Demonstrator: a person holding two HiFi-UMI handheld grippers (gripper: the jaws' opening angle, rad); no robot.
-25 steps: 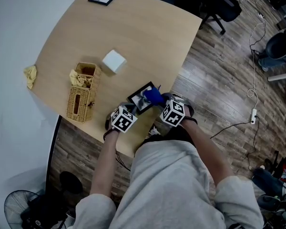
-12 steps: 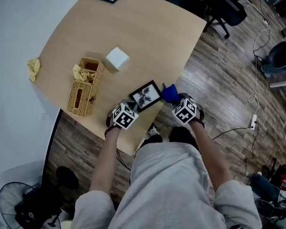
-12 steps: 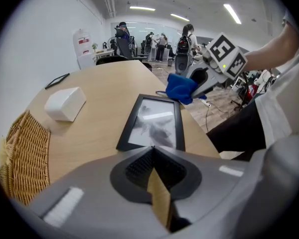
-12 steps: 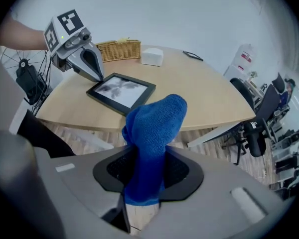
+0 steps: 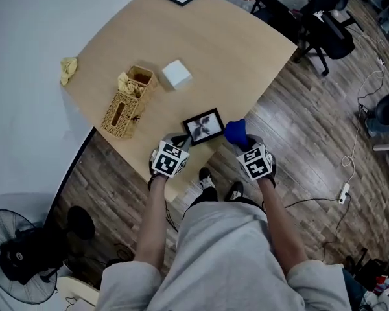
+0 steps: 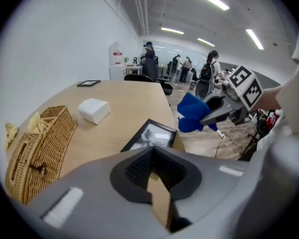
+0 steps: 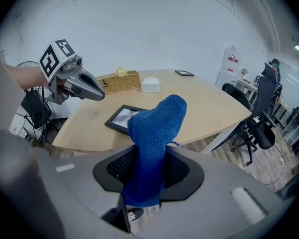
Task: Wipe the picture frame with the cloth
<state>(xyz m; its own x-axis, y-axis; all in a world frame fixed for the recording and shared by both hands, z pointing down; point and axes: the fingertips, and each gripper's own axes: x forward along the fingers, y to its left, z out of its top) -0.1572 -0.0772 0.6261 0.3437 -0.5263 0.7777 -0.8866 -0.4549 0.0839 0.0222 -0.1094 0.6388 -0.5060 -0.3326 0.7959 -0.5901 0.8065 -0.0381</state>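
Filling most of the head view is the wooden worktop (image 5: pixel 214 50). A wicker basket (image 5: pixel 124 107) lies on its left part. The black picture frame (image 5: pixel 204 126) lies flat near the front edge. The blue cloth (image 5: pixel 236 133) is just right of the frame, pinched in the right tongs (image 5: pixel 243 146). The left tongs (image 5: pixel 181 142) are pressed together, holding nothing, close to the frame's near corner.

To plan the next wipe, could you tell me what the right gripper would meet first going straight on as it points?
Probably the picture frame, flat on the table just ahead; the blue cloth clamped in the right gripper would touch it first. Depth is unclear, so this is a guess.
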